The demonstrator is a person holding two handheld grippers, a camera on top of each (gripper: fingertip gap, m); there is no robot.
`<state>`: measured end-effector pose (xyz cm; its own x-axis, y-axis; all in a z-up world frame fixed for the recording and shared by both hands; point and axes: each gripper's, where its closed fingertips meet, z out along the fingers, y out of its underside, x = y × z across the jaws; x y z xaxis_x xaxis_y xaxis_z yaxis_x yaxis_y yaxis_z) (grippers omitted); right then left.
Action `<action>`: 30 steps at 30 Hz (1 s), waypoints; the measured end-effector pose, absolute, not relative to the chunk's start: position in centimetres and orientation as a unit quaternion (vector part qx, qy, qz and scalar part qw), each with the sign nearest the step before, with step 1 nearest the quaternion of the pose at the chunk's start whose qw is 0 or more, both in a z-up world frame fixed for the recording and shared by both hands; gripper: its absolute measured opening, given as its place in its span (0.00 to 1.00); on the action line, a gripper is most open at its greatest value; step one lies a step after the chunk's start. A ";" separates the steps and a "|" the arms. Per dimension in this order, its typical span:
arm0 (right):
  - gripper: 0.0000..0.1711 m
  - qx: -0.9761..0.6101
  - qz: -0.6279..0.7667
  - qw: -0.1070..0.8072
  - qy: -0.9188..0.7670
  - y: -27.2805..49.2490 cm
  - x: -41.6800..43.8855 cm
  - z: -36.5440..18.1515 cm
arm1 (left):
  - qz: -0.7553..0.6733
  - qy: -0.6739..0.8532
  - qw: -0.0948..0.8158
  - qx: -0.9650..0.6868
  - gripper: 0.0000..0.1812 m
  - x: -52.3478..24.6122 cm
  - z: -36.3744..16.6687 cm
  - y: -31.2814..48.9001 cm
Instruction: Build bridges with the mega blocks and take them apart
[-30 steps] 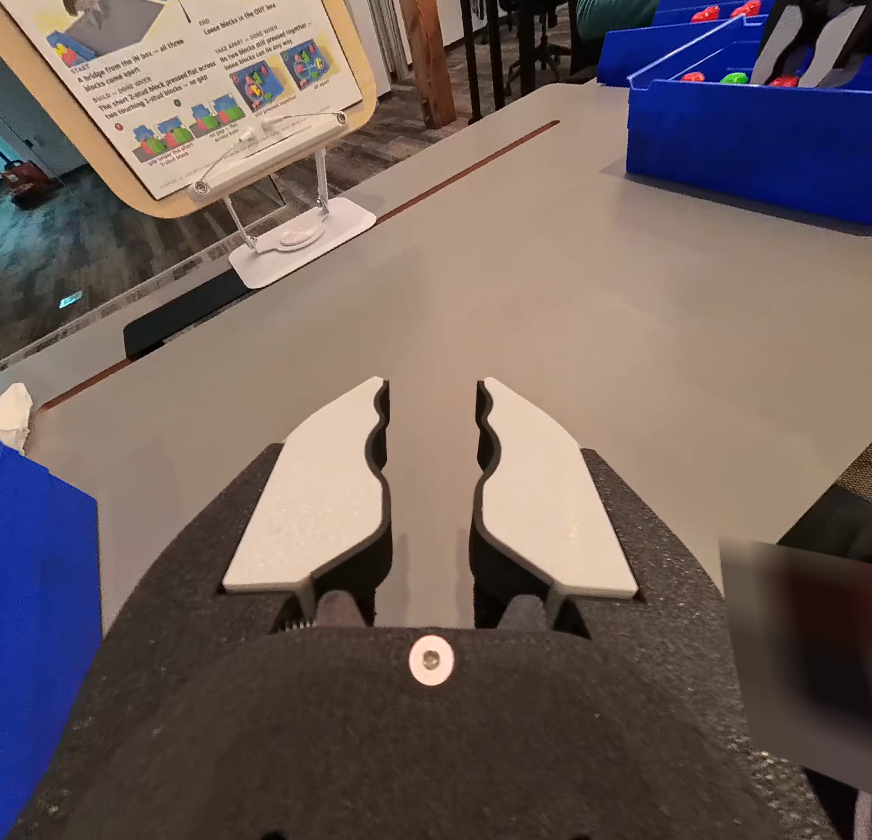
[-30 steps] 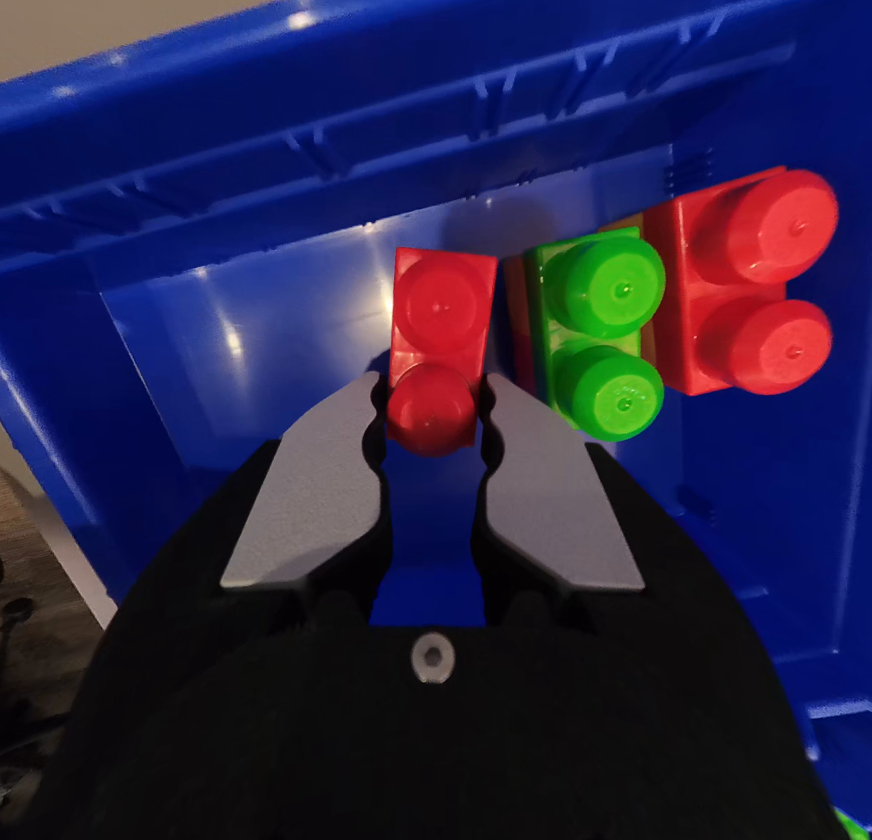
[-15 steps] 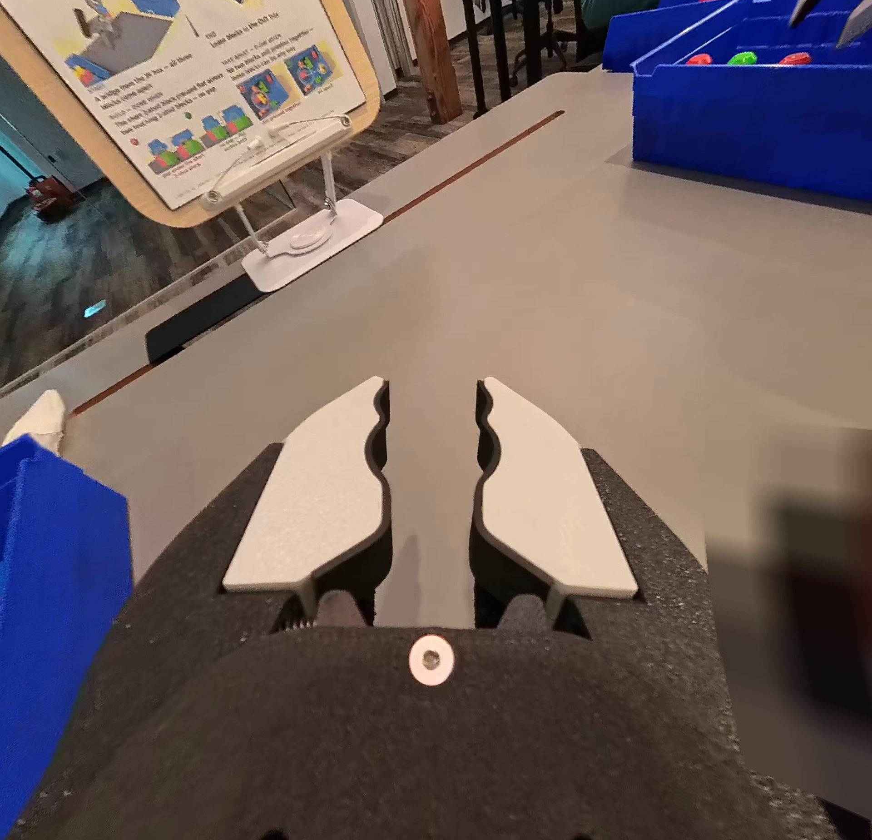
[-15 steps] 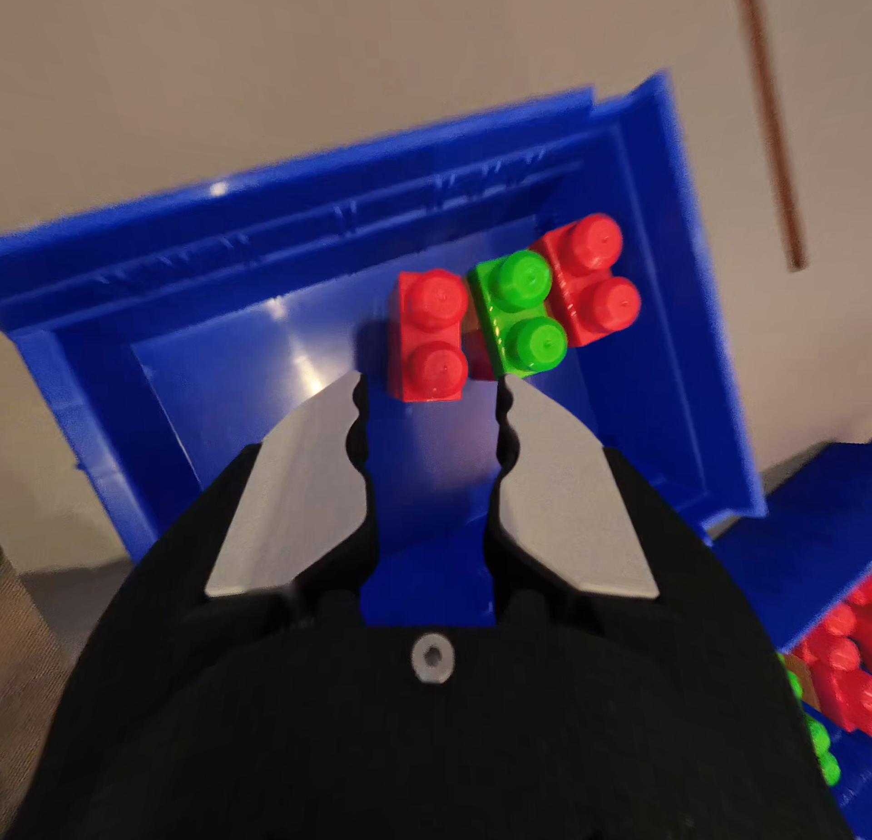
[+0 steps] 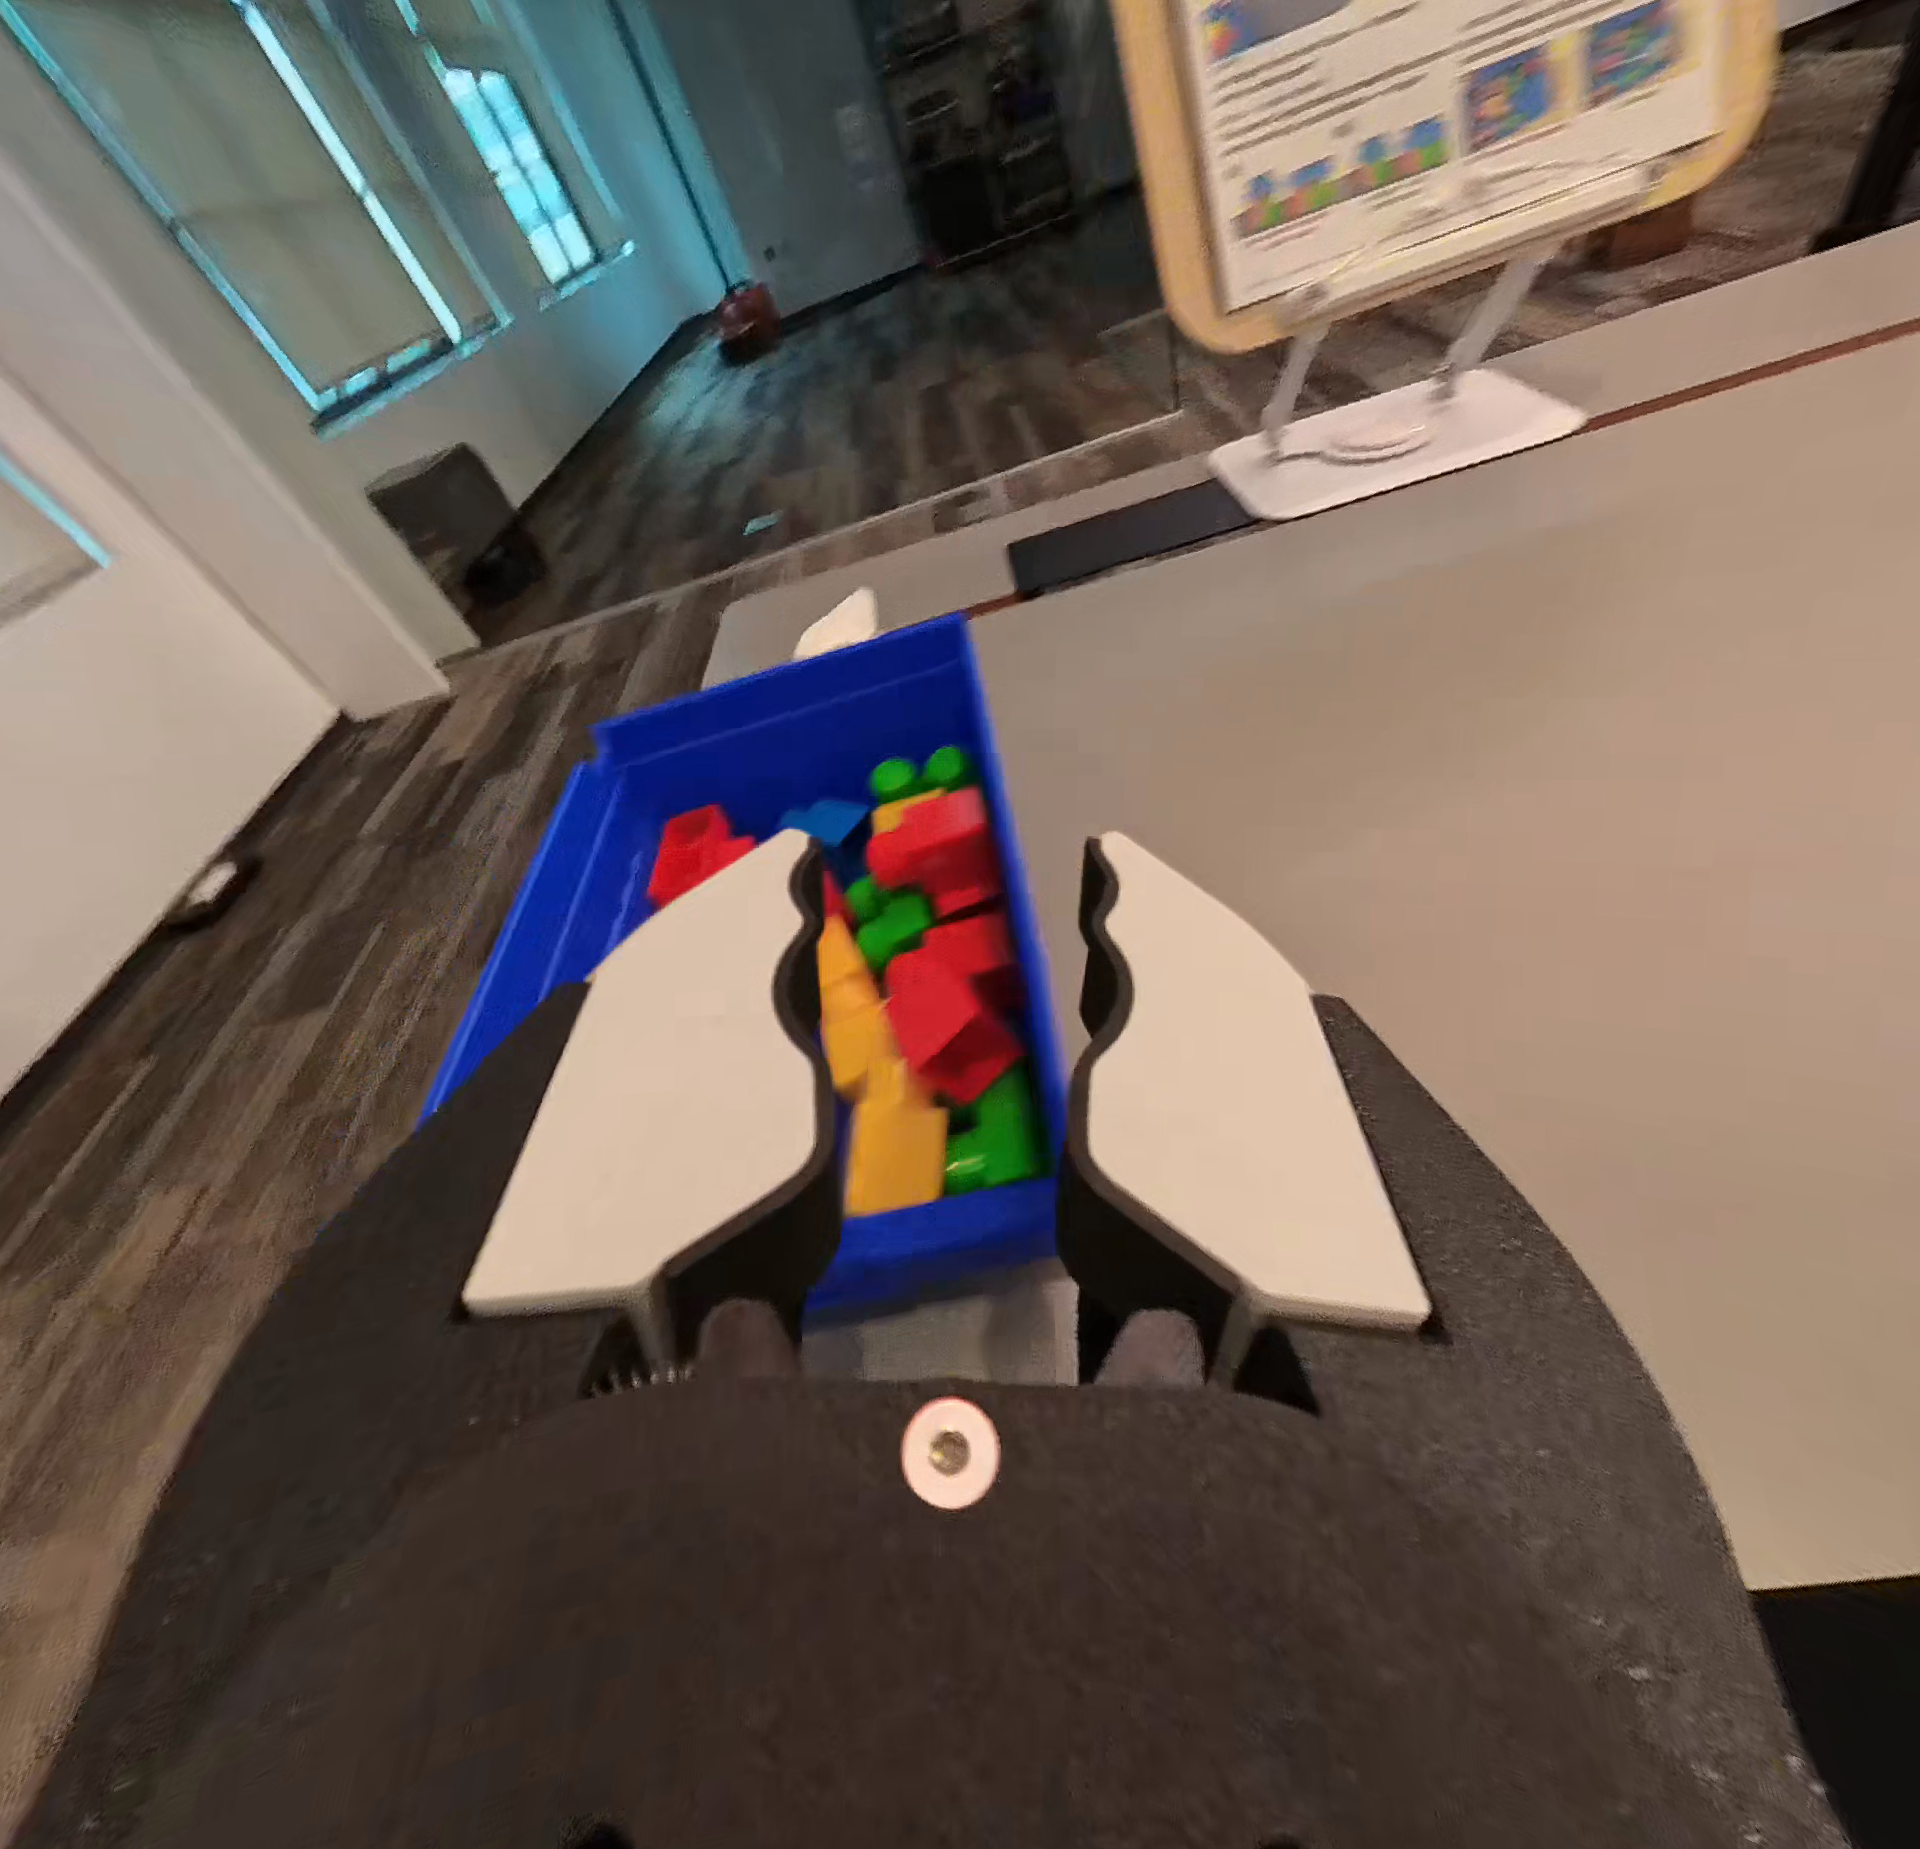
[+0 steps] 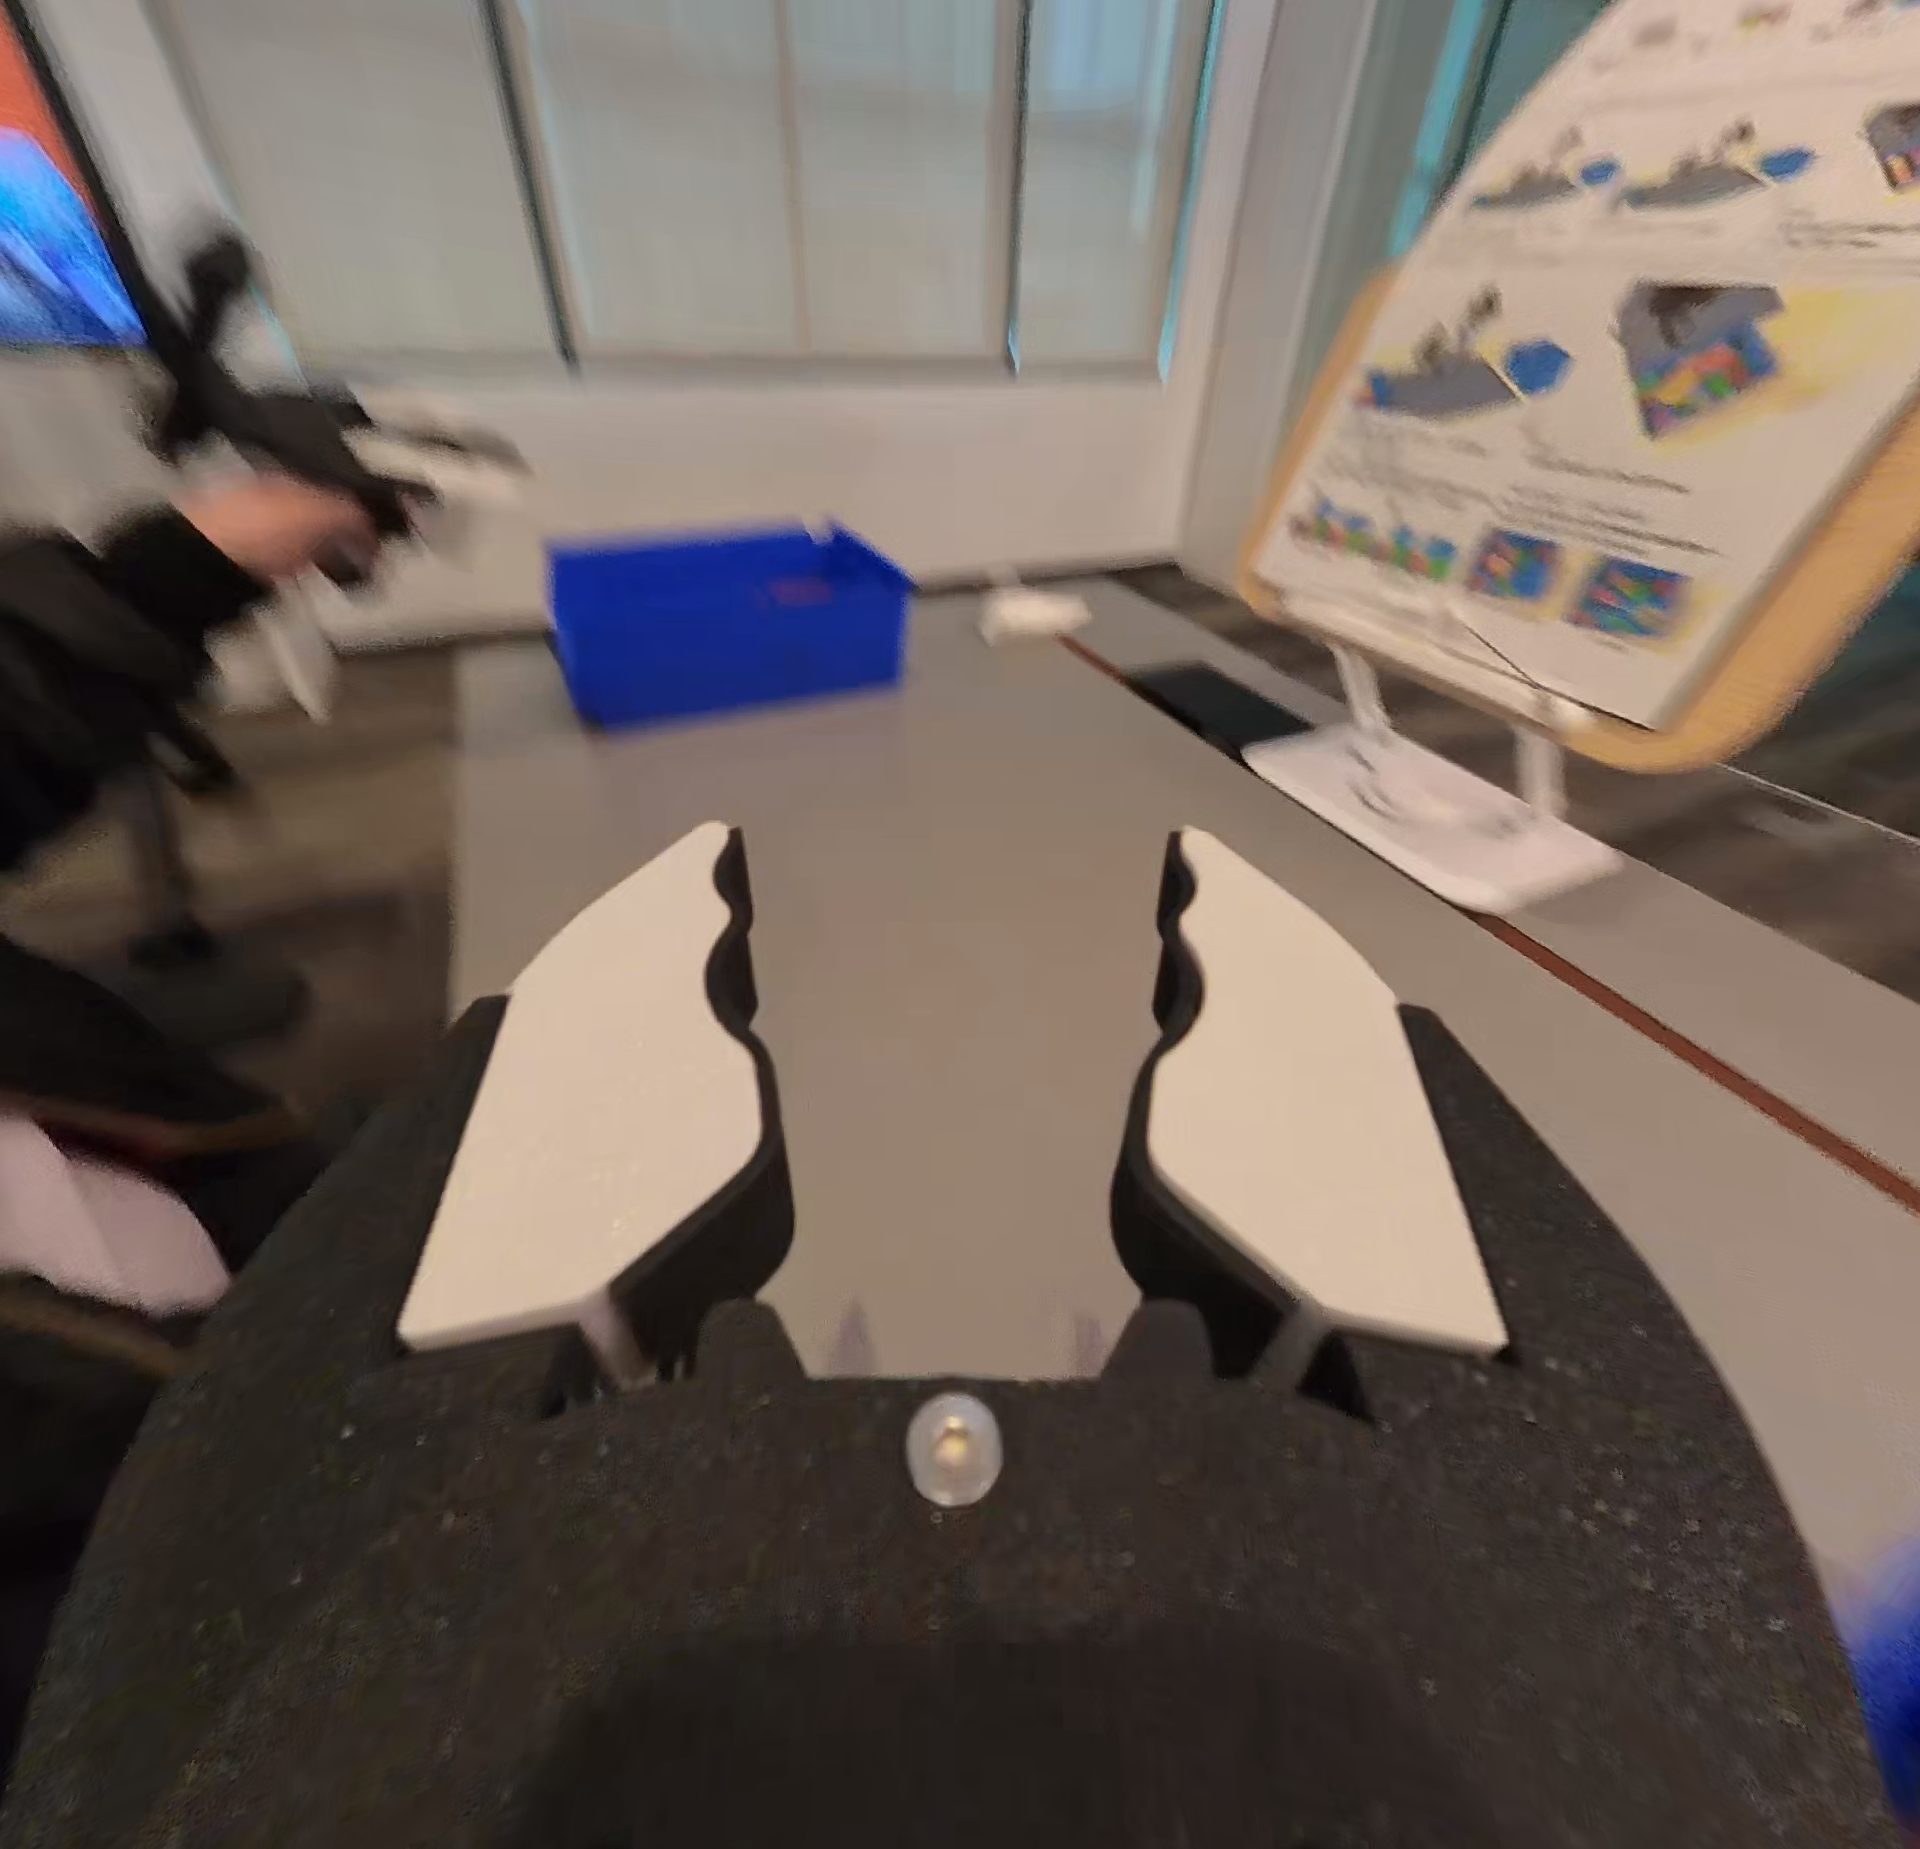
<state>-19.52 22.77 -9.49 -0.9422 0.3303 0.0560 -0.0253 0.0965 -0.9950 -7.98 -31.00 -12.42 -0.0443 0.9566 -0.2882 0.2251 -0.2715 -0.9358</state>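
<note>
Left hand-held gripper [image 5: 943, 869] hangs above the near end of a blue bin [image 5: 623, 843] with its fingers spread apart and nothing between them. Straight ahead of and below its fingertips, the bin holds a loose heap of mega blocks [image 5: 935, 978] — red, green, yellow and a blue one — lying at all angles. The bin sits at the corner of the grey counter [image 5: 1507, 864], its long side running away from the gripper. Beyond the bin's far end lies a small white scrap [image 5: 840, 620], too blurred to identify. Ahead and to the right of this gripper, an instruction board [image 5: 1444, 95] with a wooden rim stands on a white stand at the counter's far edge.

Right hand-held gripper [image 6: 948, 854] is also wide open and empty, held over bare counter [image 6: 935, 968]. Far ahead of it, slightly to the left, the same blue bin [image 6: 727, 620] shows from the side near the counter's end; its contents are hidden from here. To the front right stands the instruction board [image 6: 1621, 365]. At the far left of this view a person's hand [image 6: 275, 526] grips the other gripper, motion-blurred.
</note>
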 end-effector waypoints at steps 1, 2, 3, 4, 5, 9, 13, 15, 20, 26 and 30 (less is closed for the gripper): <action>0.45 -0.106 0.702 0.103 -0.696 21.0 -18.9 -9.0 | 0.513 -0.515 0.344 -0.594 0.26 -7.9 -13.1 -33.1; 0.50 -0.099 0.732 0.072 -0.670 19.3 -18.1 -8.7 | 0.491 -0.542 0.339 -0.591 0.26 -7.8 -14.1 -35.1; 0.51 -0.088 0.746 0.049 -0.659 17.7 -17.4 -9.0 | 0.467 -0.563 0.338 -0.593 0.26 -7.8 -15.1 -36.7; 0.51 -0.078 0.741 0.040 -0.666 16.0 -17.0 -9.9 | 0.446 -0.576 0.341 -0.595 0.26 -7.9 -16.0 -37.8; 0.51 -0.072 0.724 0.050 -0.684 14.5 -17.0 -11.2 | 0.436 -0.584 0.339 -0.596 0.26 -8.1 -16.6 -38.7; 0.50 -0.058 0.668 0.090 -0.737 9.2 -16.8 -15.5 | 0.428 -0.592 0.316 -0.605 0.21 -9.4 -18.2 -41.0; 0.50 -0.058 0.636 0.058 -0.767 5.8 -16.1 -18.5 | 0.387 -0.612 0.305 -0.619 0.24 -11.9 -20.1 -42.1; 0.49 -0.058 0.622 0.051 -0.779 4.8 -16.0 -19.7 | 0.364 -0.621 0.304 -0.624 0.25 -13.3 -20.9 -42.5; 0.48 -0.063 0.588 0.043 -0.805 3.7 -16.1 -21.7 | 0.338 -0.630 0.287 -0.637 0.24 -17.2 -22.2 -43.7; 0.48 -0.079 0.572 0.043 -0.815 3.7 -17.1 -22.7 | 0.283 -0.682 0.291 -0.608 0.23 -21.6 -23.3 -43.5; 0.47 -0.084 0.576 0.045 -0.812 4.0 -17.6 -22.7 | 0.285 -0.709 0.235 -0.601 0.27 -22.5 -25.0 -44.2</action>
